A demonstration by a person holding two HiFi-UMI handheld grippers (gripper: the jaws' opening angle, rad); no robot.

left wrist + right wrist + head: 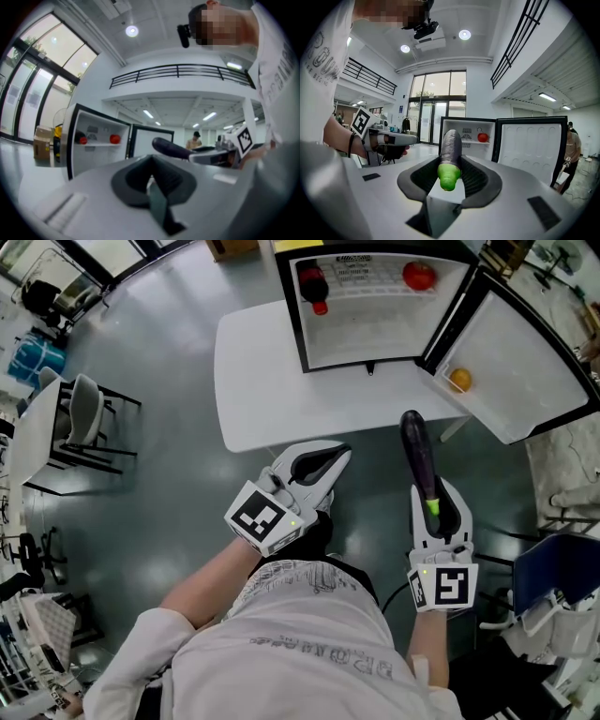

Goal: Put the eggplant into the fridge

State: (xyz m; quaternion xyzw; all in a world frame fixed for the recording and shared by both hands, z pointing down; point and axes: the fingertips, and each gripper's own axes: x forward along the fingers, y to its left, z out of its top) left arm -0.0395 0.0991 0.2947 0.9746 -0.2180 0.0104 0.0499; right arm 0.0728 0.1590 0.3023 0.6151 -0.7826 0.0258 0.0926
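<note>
Eggplant (419, 460) is held in the right gripper (433, 491), outside the fridge (292, 315) and short of it. The jaws are pinched on its lower part, and the bright green stem end is seen between the dark pads in the right gripper view (451, 147). The dark purple body is stuck out past the jaw tips, pointed toward the fridge. In the head view its far end is seen against the near edge of the white table (253, 381).

Left gripper (323, 463) is held beside the right one and apart from it, over the grey floor. Its jaws are pressed together and nothing is seen between them in the left gripper view (152, 180).

The fridge is stood on the table with its door (525, 371) swung wide open to the right. A red tomato (419, 276) is seen on the inner shelf, with a dark red item (314, 285) at the shelf's left end; what it is cannot be told. An orange fruit (459, 379) is sat in the door. Grey chairs (84, 418) are seen well apart at the left
</note>
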